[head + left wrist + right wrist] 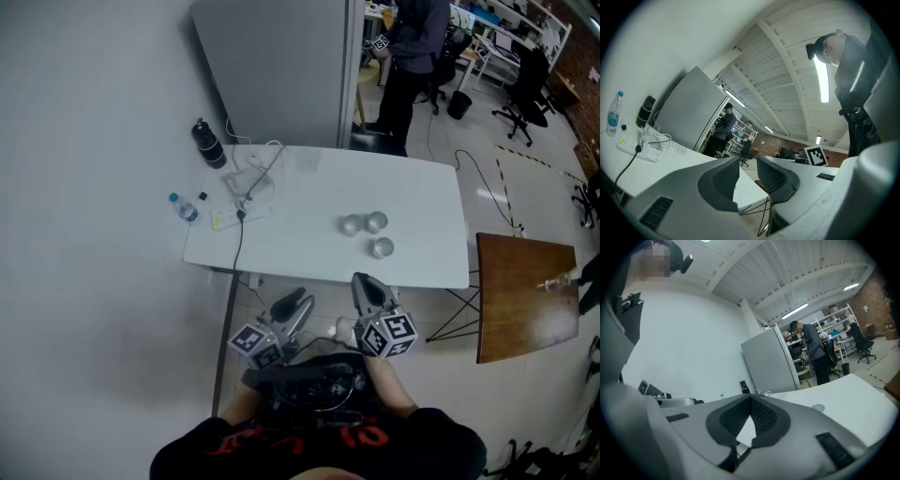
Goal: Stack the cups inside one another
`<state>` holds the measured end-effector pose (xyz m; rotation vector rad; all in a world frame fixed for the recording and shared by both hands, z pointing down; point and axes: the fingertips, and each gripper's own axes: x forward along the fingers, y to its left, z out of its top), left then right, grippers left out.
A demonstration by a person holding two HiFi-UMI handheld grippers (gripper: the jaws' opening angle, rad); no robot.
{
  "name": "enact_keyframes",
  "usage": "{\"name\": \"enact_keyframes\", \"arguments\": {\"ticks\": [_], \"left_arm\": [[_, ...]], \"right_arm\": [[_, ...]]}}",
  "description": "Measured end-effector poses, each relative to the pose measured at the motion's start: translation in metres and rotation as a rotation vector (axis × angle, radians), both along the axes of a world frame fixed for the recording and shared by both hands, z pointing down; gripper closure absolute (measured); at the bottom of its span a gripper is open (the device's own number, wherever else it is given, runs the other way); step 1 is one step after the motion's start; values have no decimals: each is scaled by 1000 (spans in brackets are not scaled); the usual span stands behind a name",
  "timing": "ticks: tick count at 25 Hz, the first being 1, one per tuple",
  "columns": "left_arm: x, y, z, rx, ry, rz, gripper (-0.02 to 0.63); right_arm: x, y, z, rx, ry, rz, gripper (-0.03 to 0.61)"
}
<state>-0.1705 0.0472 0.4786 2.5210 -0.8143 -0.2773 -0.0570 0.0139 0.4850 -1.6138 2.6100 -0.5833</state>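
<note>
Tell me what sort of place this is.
Probably an open-plan lab or workshop office. There are black office chairs beside cluttered desks, stocked shelves near a brick wall, and a plain white worktable in the foreground.

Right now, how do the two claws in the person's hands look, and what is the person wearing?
Both the left claw and the right claw have pale grey plastic bodies with dark grey, finely ribbed pads. Each carries a cube with black-and-white square markers. The person wears a black top with red print.
</note>
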Motion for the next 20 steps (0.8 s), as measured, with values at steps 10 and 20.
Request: {"name": "enact_keyframes", "arguments": {"ticks": [10,20], "left_arm": [[30,-36,-9,6,-32,-23,502],[88,-68,-10,19,-104,-34,503]], "right_arm": [[17,-28,-18,109,41,-97,578],[81,-52,-12,117,61,-86,578]]}}
